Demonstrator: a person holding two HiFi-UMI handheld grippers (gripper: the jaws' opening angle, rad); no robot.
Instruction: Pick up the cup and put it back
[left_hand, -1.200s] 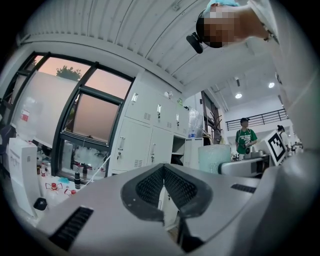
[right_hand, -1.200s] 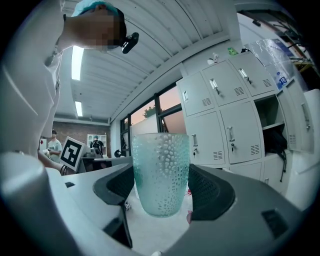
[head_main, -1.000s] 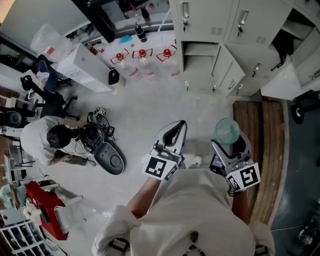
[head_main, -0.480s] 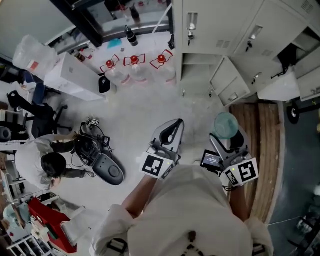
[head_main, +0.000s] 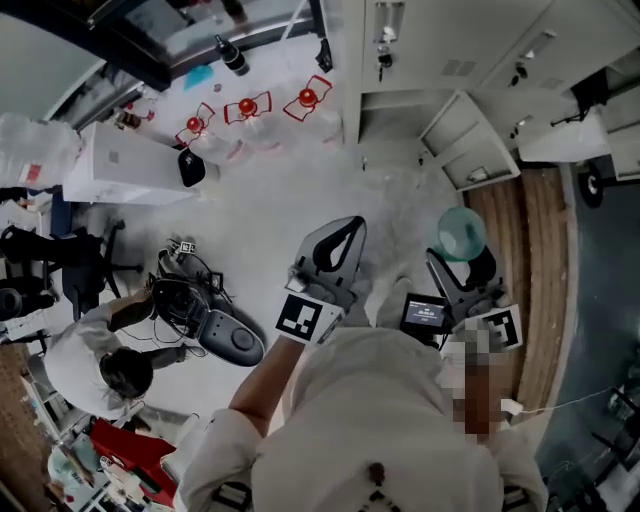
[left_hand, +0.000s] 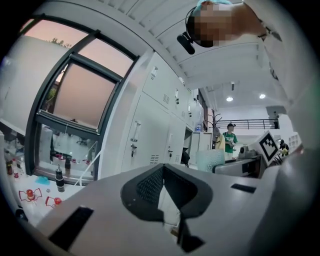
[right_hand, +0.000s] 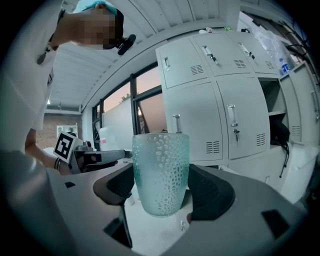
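While I look steeply down past the white shirt (head_main: 380, 420), my right gripper (head_main: 458, 245) has the cup (head_main: 459, 232) pinched between its fingers, one dark pad pressed to each side of the wall. Seen from the right gripper view, the cup (right_hand: 161, 170) is a pale teal tumbler with a dimpled surface; it stands upright with its rim on top, and its base hangs free just above the gripper (right_hand: 165, 189) body, resting on nothing. From the head view I see its round mouth from above, lifted off the ground and lying over the line where the grey floor (head_main: 270, 210) meets a wooden strip (head_main: 530, 250). My left gripper (head_main: 343, 224) hovers beside it to the left, apart from the cup. Its fingers (left_hand: 150, 182) are pressed together at the tips with nothing between them. White lockers (head_main: 440, 40) stand ahead, some with doors open. Three clear bottles with red caps (head_main: 247, 107) stand on the floor near a white box (head_main: 120, 165). Someone crouches over dark gear (head_main: 205, 315) at the lower left, well apart from both grippers.
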